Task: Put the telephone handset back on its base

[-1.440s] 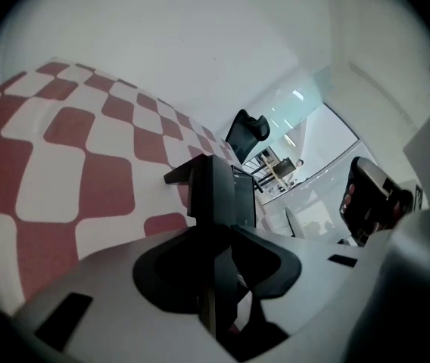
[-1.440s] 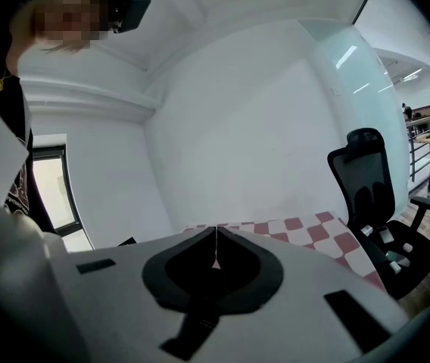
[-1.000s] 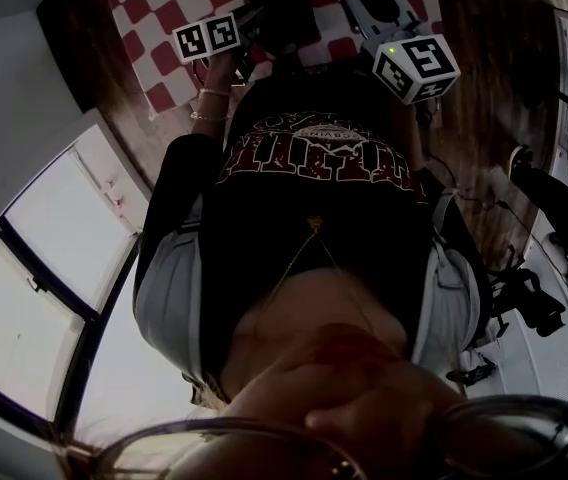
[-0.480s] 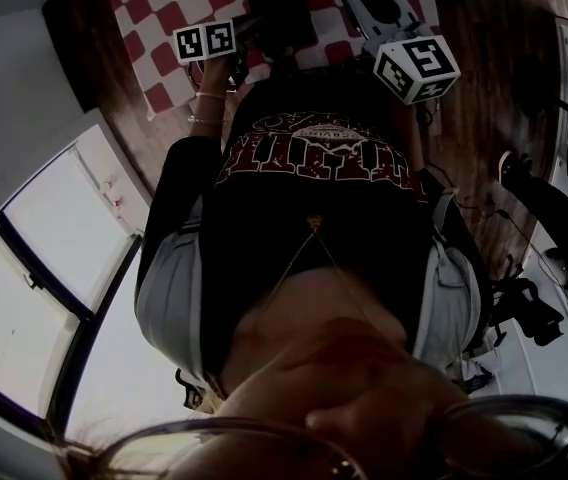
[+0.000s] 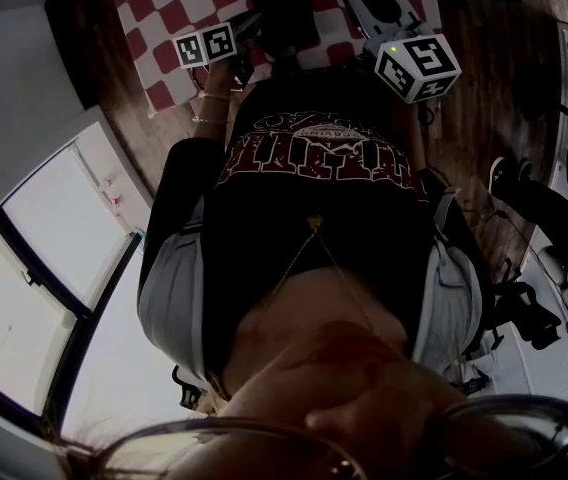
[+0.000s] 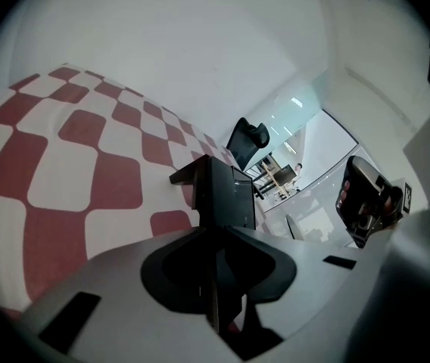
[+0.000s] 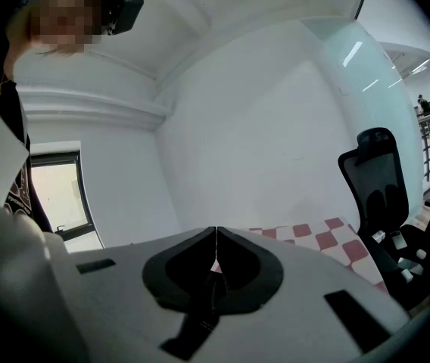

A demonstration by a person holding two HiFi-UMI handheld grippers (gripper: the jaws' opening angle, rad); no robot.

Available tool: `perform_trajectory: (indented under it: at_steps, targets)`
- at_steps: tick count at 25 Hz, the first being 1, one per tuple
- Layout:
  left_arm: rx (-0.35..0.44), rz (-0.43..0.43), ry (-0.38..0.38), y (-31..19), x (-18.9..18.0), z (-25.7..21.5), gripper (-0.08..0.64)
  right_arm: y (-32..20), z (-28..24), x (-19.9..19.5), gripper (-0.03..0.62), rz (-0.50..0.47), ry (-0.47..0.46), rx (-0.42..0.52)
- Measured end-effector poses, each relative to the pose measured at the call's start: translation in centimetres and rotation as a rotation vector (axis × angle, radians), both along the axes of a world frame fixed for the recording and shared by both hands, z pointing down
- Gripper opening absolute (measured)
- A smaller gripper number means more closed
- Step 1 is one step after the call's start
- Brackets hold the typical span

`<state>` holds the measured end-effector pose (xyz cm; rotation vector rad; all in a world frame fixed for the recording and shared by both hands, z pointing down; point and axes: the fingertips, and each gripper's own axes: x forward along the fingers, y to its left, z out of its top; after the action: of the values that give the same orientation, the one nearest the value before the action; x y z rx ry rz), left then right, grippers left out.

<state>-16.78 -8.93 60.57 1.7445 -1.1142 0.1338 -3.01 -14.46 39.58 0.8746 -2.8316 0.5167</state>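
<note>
One change: the left gripper's (image 6: pixel 219 233) jaws are closing in, pinching the black handset (image 6: pixel 226 195).
Handset: is sitting on the checked cloth (image 6: pixel 86 180), unmoved.
Right gripper (image 7: pixel 216 237): is keeping its jaws pressed together, empty.

Dark wood tabletop (image 5: pixel 72 30), seen from steeply above. Red-and-white checked cloth (image 5: pixel 159 13) spread flat over its middle, bare wood showing along cloth's left side. Black block (image 5: pixel 282 8) on cloth near centre, standing up off checks in left gripper view; whether its underside rests on cloth, not clear. White-rimmed dark unit (image 5: pixel 372 3), possibly telephone base, at cloth's right edge, apart from black block.
</note>
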Motion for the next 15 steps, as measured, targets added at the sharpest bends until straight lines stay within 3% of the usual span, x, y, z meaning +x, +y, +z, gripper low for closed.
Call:
perform_trajectory:
  at_steps: [15]
  targets:
    - [0.069, -0.042, -0.067, -0.60, -0.37, -0.02, 0.075, 0.01, 0.20, -0.22, 0.020, -0.006, 0.002, -0.008]
